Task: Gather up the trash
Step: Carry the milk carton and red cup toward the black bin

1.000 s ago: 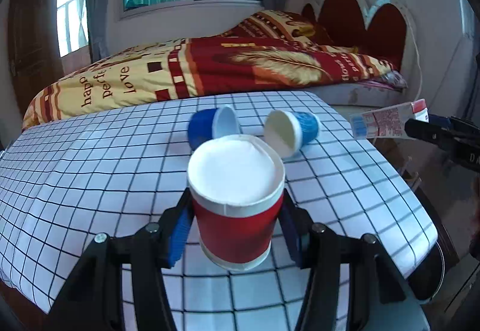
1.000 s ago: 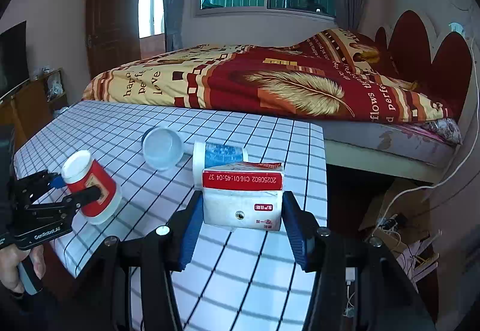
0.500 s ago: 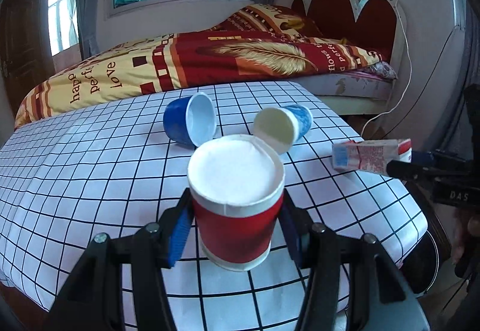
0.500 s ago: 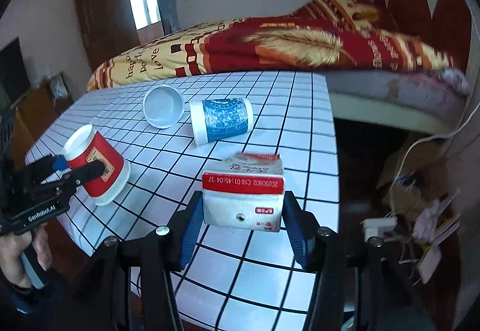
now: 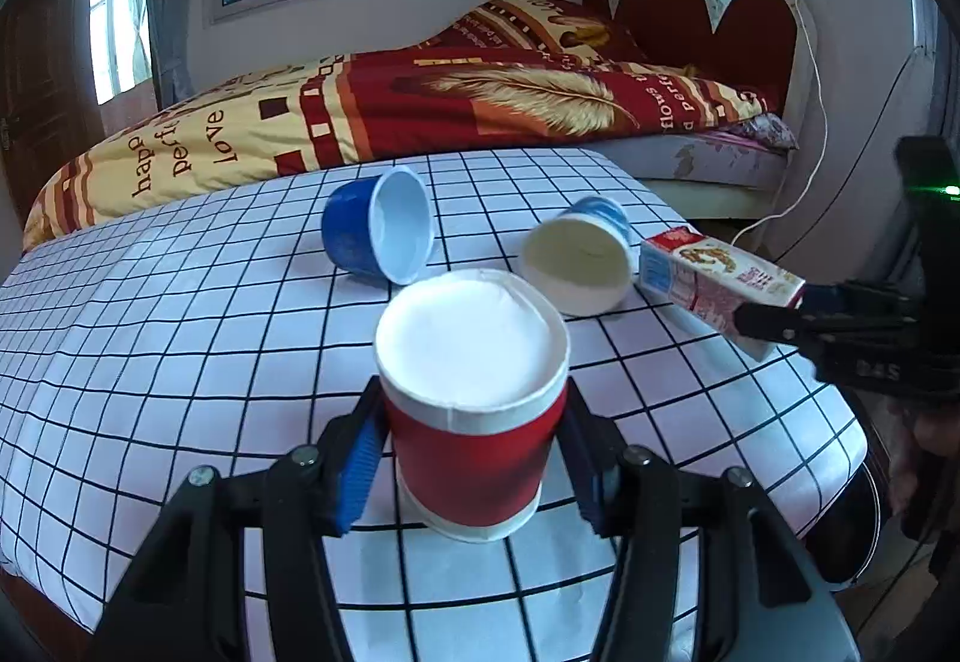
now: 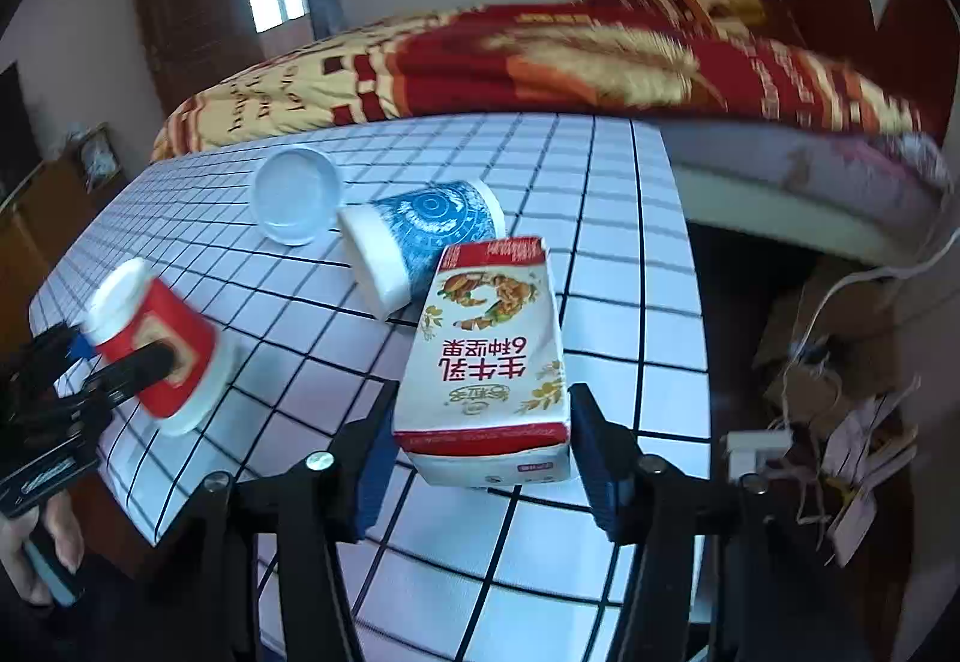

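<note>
My left gripper (image 5: 471,458) is shut on a red paper cup (image 5: 474,422), its white end facing the camera, just above the checked tablecloth (image 5: 180,332). My right gripper (image 6: 483,458) is shut on a white and red milk carton (image 6: 489,356), tilted nose-down over the table's right part. The left wrist view shows that carton (image 5: 714,278) at the right. The right wrist view shows the red cup (image 6: 156,338) at the left. On the cloth lie a dark blue cup (image 5: 378,236) and a blue patterned cup (image 5: 579,263), both on their sides.
A bed (image 5: 480,104) with a red and yellow quilt runs behind the table. A dark round container (image 5: 858,530) sits low beside the table's right edge. Boxes, cables and papers (image 6: 840,362) clutter the floor to the right. A hand (image 6: 42,542) grips the left handle.
The right gripper has sunk and tipped downward with the carton, whose printed face now shows, close by the patterned cup. The left gripper and red cup have barely moved.
</note>
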### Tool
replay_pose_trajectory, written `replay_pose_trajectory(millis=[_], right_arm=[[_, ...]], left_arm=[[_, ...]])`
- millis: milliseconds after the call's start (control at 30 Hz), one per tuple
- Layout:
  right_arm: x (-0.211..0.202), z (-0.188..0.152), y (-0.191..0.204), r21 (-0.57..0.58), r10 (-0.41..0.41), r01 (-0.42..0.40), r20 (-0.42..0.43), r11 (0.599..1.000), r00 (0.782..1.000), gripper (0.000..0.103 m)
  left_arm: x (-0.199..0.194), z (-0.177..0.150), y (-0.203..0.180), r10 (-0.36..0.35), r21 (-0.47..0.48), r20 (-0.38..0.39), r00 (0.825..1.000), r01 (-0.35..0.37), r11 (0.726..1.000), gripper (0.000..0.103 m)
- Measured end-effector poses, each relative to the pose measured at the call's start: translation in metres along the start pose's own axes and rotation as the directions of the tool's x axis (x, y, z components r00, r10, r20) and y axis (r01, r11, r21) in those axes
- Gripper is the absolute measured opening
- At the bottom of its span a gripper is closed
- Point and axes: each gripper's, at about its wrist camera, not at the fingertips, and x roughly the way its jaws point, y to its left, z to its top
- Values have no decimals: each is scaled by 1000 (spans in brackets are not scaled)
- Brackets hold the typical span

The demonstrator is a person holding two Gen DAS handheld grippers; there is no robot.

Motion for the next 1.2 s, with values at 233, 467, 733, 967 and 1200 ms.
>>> replay_pose_trajectory(millis=[233, 467, 733, 967, 1200], right_arm=[[-50, -11, -3, -37, -35, 38, 90, 999, 995, 53], [-107, -43, -32, -2, -87, 88, 124, 996, 988, 53], [-166, -91, -76, 63, -168, 161, 134, 985, 977, 53], [-198, -136, -122, 129, -237, 224, 100, 966, 966, 53], [-211, -176, -156, 197, -263, 247, 63, 949, 963, 53]], left_arm=[[-10, 2, -27, -42, 28, 20, 999, 41, 999, 55], [-17, 2, -69, -104, 79, 22, 994, 102, 992, 55], [-26, -6, -135, -192, 173, 8, 981, 188, 967, 55], [-26, -12, -180, -242, 230, -22, 970, 240, 943, 55], [-29, -20, -225, -291, 278, -47, 956, 292, 915, 55]])
